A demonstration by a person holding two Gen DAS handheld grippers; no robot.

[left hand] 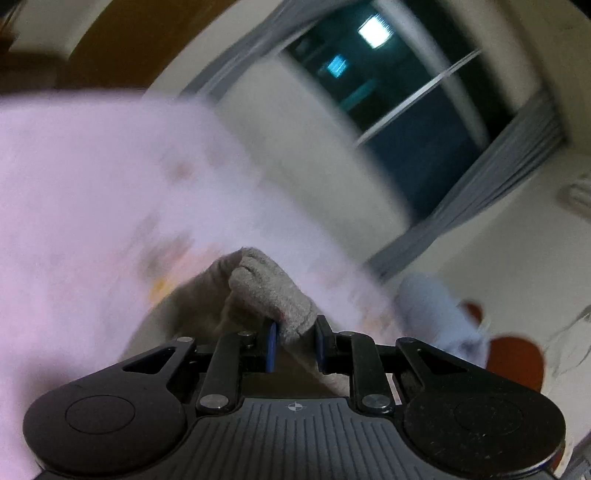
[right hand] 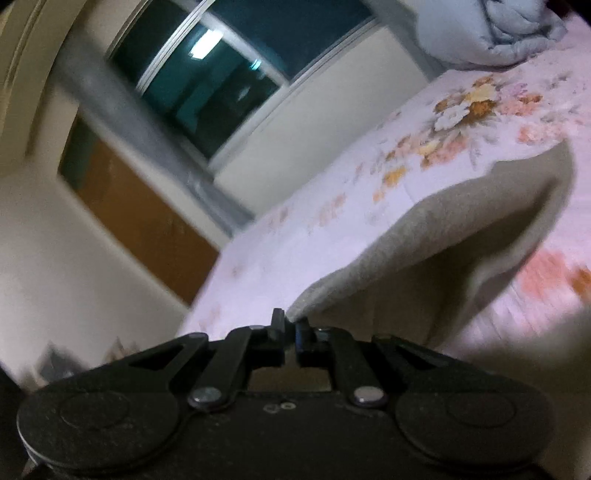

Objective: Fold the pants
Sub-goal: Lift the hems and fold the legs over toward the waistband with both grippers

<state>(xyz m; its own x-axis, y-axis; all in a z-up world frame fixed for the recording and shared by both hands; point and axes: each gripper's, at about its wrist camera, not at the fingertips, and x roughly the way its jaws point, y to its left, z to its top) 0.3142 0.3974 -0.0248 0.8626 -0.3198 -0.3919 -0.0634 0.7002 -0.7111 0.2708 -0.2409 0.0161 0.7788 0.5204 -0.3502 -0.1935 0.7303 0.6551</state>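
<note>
- Left tool (left hand: 293, 345) stands partly closed, its blue pads clamping a bunched wad of the grey pants (left hand: 266, 291), lifted above the bed (left hand: 74, 206).
- Right tool (right hand: 290, 332) is pinched fully together on a thin edge of the pants (right hand: 424, 236), which arch up off the floral bedsheet (right hand: 369, 177).
- Judging by that sag, keep both corners level and taut, then lay the fold down evenly.
- Farther off: a rumpled duvet (right hand: 495, 29) and a dark window (right hand: 229, 62).
</note>
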